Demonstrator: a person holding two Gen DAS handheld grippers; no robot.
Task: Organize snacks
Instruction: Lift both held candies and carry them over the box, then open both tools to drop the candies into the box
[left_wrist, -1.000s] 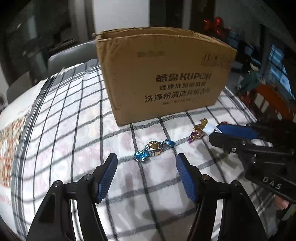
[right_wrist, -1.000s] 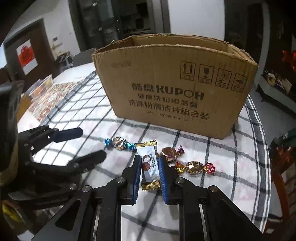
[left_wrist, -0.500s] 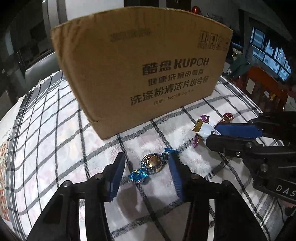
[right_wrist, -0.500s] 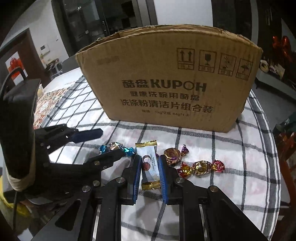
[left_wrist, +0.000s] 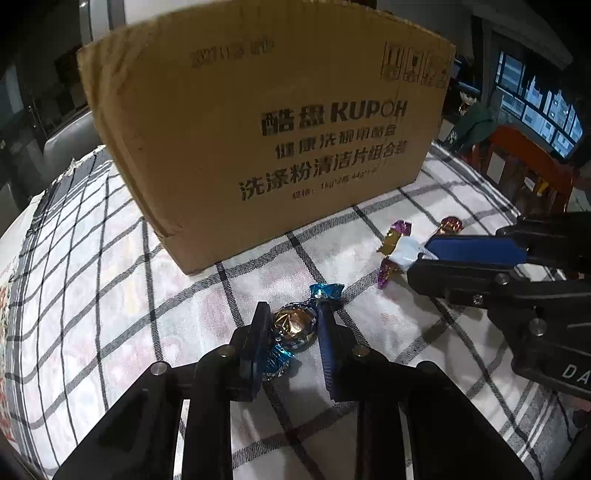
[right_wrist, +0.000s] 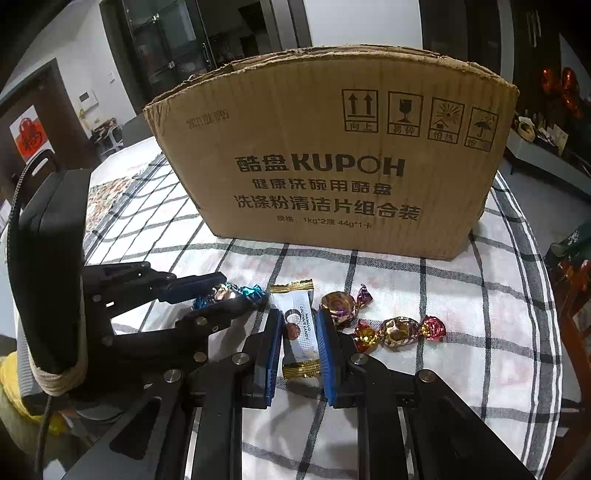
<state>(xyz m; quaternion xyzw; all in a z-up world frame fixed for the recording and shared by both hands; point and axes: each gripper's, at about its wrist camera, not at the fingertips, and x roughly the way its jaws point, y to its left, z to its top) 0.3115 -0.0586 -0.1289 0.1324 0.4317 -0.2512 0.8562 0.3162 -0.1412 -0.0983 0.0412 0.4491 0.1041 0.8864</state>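
1. On a checked tablecloth (right_wrist: 480, 295), the left gripper (left_wrist: 291, 325) is closed around a blue-and-gold foil candy (left_wrist: 295, 323); both blue pads press the candy's round middle, and its twisted ends stick out ahead of and behind the fingers.
2. From the right wrist camera, the same blue-and-gold candy (right_wrist: 236, 293) is largely hidden between the left gripper's (right_wrist: 221, 291) fingers, with only scraps of foil showing.
3. The right gripper (right_wrist: 301, 332) clamps a white candy sachet (right_wrist: 299, 328) with gold crimped ends; its small print is too fine to read in full, and its lower end lies partly in shadow between the pads.
4. In the left wrist view, the right gripper (left_wrist: 424, 258) enters from the right edge, its body cut off by the frame; only a corner of the white sachet (left_wrist: 404, 251) shows past its tips.
5. Just right of the sachet lie a gold candy with purple twists (right_wrist: 341, 304) and a gold candy with red twists (right_wrist: 400, 330), close together on the cloth; the right gripper's finger overlaps the near edge of the first.
6. A cardboard box (right_wrist: 332, 155) printed "KUPOH" stands behind the candies, open at the top; its inside cannot be seen from either camera.
7. The left wrist view crops the box's (left_wrist: 258, 122) top edge, and the room beyond is dark and hard to make out.
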